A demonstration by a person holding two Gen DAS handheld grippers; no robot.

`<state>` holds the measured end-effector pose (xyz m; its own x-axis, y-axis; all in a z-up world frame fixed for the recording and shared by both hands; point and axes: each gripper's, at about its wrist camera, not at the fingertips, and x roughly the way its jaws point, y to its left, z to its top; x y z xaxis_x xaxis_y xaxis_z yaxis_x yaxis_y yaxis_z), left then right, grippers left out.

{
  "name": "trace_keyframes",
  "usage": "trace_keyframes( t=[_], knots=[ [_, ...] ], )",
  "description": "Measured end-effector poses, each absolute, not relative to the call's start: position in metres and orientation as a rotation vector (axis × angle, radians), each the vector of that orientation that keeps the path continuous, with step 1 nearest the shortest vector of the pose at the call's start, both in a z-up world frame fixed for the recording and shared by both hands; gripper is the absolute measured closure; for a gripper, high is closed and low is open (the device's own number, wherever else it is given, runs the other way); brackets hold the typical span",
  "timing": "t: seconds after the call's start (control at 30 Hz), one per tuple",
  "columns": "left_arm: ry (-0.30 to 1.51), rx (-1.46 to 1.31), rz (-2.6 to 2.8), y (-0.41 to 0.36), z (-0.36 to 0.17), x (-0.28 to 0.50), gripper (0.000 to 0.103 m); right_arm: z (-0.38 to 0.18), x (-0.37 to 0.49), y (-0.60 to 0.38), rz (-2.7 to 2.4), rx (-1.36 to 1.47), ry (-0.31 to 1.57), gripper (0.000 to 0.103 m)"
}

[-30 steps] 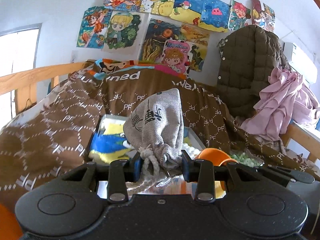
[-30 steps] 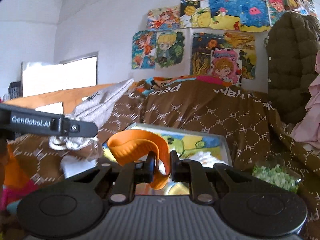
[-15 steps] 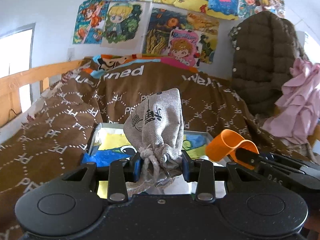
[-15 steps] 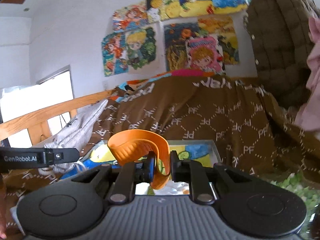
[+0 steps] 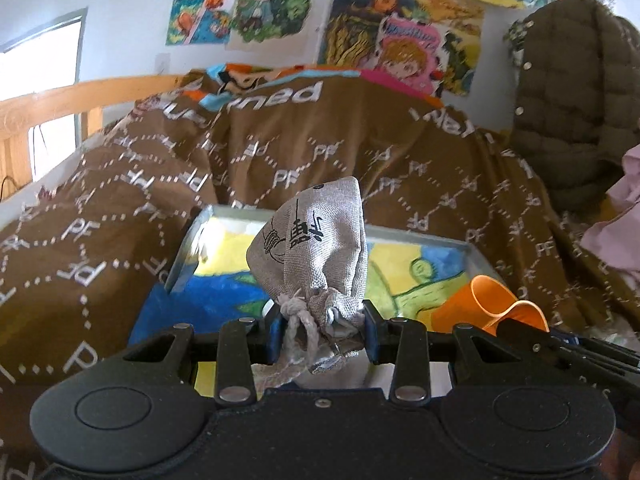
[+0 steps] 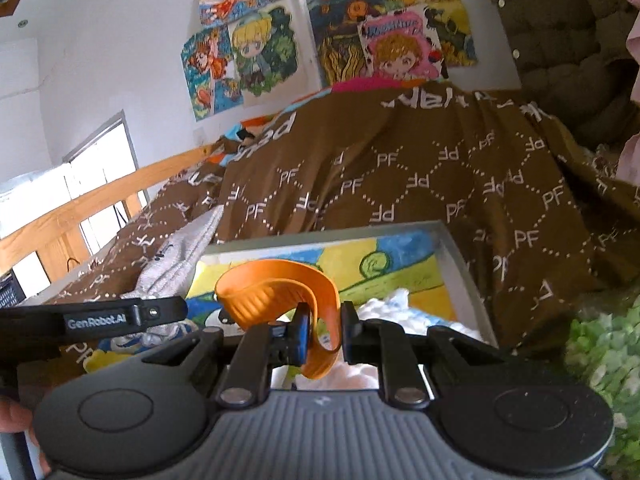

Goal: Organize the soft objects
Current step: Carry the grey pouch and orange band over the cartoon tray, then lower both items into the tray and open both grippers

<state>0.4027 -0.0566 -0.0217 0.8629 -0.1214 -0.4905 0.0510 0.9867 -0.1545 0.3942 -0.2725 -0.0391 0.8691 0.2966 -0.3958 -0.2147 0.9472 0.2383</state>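
Two held items: pouch (image 5: pixel 316 248), probably cup (image 6: pixel 280 292).

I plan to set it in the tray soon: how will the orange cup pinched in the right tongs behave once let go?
The orange cup is probably soft and springy: its rim is squashed into a curl where the right tongs pinch its wall, so it may pop back round. It looks thin and light, so it could tip or roll in the tray.

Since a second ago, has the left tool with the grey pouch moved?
Yes. The left tool, shut on the grey pouch, has moved forward and down toward the tray; the wall posters sit higher and larger.
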Motion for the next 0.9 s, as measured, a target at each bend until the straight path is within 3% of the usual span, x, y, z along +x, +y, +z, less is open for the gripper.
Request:
trace_keyframes(
  t=[0.9],
  knots=[
    [0.624,-0.17,-0.059,-0.054,-0.04,0.416,0.062,-0.043,0.399,-0.266,0.267,0.178,0.502,0.083]
  ],
)
